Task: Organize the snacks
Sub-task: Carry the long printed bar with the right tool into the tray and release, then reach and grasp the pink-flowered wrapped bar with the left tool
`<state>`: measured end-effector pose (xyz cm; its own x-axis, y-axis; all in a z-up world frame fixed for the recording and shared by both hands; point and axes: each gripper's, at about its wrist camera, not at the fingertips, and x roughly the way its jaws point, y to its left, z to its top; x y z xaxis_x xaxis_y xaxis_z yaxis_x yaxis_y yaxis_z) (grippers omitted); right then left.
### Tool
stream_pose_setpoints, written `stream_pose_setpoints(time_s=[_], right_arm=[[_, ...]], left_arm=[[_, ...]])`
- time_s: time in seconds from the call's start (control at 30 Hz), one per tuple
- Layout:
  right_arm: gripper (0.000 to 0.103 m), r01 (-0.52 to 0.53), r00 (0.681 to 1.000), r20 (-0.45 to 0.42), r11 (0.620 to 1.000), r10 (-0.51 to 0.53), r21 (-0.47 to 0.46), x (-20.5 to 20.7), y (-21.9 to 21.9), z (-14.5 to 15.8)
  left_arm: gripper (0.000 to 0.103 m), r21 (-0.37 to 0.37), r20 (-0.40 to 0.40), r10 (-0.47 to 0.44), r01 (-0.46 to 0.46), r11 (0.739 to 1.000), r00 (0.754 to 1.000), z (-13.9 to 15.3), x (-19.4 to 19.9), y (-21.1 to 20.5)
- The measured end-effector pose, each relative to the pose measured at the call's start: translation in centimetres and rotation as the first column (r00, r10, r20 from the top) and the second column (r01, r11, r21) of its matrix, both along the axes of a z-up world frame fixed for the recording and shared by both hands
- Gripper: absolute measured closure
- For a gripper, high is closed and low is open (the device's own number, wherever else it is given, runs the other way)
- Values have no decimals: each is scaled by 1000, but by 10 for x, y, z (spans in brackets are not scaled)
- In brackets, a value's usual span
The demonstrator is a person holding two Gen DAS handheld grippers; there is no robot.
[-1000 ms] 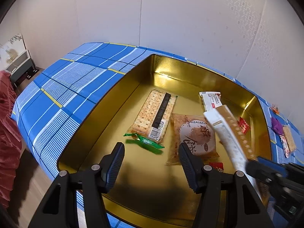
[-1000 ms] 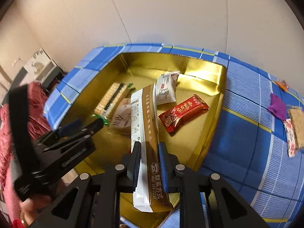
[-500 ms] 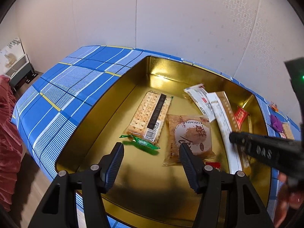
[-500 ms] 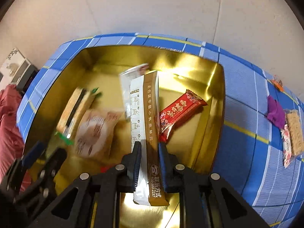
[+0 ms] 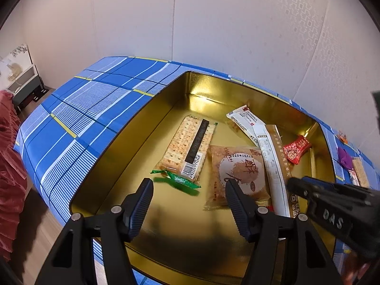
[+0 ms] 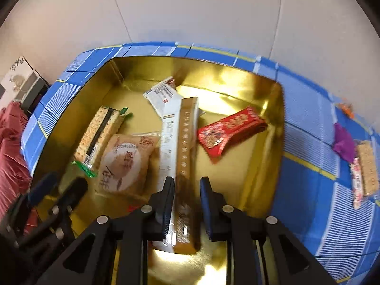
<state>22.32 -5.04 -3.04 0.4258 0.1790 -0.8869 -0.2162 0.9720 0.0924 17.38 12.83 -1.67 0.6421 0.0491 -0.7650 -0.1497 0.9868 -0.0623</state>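
We see a shiny gold tin [image 5: 142, 128] on a blue cloth [image 5: 90, 109] checked with white stripes and thin yellow lines. At its twelve o'clock lies a white packet [image 6: 161, 95]; at three, a red wrapper [image 6: 228, 130] with a paler pattern; at nine, pale dotted crackers [image 5: 185, 142] with a black band and green ends.

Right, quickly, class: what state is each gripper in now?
Left gripper: open, empty, above the gold tin.
Right gripper: just opened, long sachet loose between its jaws.

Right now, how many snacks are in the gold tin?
5: crackers left, pastry beside them, white packet at back, long sachet in middle, red packet right. More may hide underneath.
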Motion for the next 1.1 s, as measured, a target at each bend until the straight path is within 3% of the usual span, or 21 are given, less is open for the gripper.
stream_pose_setpoints(time_s=[0.2, 0.3, 0.57, 0.67, 0.8, 0.97, 1.1], right_arm=[[92, -69, 998, 14, 998, 69, -17, -13, 5, -2], [92, -92, 996, 12, 996, 93, -14, -18, 8, -3], [84, 16, 994, 101, 982, -36, 189, -35, -33, 21], [84, 34, 990, 127, 977, -62, 209, -40, -47, 27], [84, 60, 984, 157, 980, -90, 188, -46, -63, 32], [84, 94, 978, 182, 994, -104, 59, -55, -79, 31], [84, 102, 978, 180, 994, -106, 32, -62, -93, 25]], left_arm=[[39, 33, 2, -10, 10, 999, 1000, 0, -1, -6], [39, 40, 4, -15, 15, 999, 1000, 0, -3, -7], [31, 35, 11, -20, 20, 999, 1000, 2, -5, -11], [29, 58, 18, -36, 35, 998, 999, 3, -6, -19], [24, 69, 24, -49, 47, 997, 999, 4, -6, -24], [23, 68, 28, -61, 59, 996, 998, 5, -7, -28], [22, 63, 40, -71, 68, 996, 997, 6, -9, -32]])
